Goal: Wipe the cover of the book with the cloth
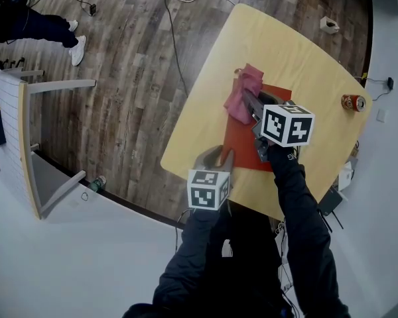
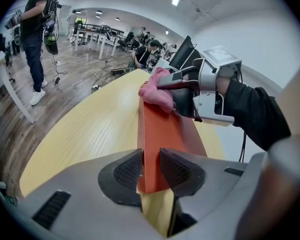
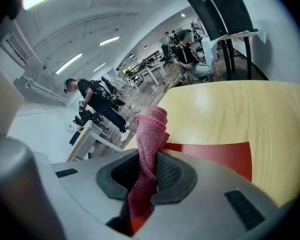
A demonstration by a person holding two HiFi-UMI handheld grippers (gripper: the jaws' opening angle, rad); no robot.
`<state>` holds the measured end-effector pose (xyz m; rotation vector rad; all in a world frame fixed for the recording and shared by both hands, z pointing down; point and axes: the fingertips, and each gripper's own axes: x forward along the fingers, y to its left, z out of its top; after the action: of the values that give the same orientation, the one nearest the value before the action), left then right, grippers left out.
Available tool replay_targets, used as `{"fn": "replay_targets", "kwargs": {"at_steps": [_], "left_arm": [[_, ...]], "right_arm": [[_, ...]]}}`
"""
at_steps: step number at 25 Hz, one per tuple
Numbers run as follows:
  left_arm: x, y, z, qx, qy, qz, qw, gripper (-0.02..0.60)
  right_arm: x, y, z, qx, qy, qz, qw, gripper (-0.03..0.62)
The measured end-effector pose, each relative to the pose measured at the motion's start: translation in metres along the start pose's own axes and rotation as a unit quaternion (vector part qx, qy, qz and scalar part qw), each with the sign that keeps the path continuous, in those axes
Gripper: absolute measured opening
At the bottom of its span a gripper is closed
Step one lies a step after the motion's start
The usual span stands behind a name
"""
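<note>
A red book [image 1: 245, 141] lies flat on the yellow table [image 1: 298, 52]. My left gripper [image 1: 215, 159] is shut on the book's near corner [image 2: 149, 171], one pad above the cover and one below. The pink cloth [image 1: 242, 95] hangs bunched over the book's far left part. My right gripper [image 1: 252, 105] is shut on the cloth [image 3: 147, 156], which runs up between its fingers [image 3: 170, 171] and pokes out past them. In the left gripper view the cloth [image 2: 157, 94] rests on the cover [image 2: 170, 129] under the right gripper [image 2: 182, 91].
A drink can [image 1: 352, 103] stands near the table's right edge. A small white object [image 1: 329, 25] sits at the far corner. A white table [image 1: 26, 144] stands at left on the wooden floor. Cables [image 1: 176, 38] trail across the floor. People [image 2: 35, 39] stand in the room behind.
</note>
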<state>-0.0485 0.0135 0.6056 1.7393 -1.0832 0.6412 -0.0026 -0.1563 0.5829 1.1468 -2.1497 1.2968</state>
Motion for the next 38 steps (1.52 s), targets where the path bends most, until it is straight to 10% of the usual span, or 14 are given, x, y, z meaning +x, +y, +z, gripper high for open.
{"fn": "replay_targets", "kwargs": {"at_steps": [38], "left_arm": [[-0.001,-0.001,0.001,0.005,0.005,0.023,0.9997,0.13]], "right_arm": [[-0.068,-0.08,-0.003,0.012,-0.018,-0.063,0.998,0.08]]}}
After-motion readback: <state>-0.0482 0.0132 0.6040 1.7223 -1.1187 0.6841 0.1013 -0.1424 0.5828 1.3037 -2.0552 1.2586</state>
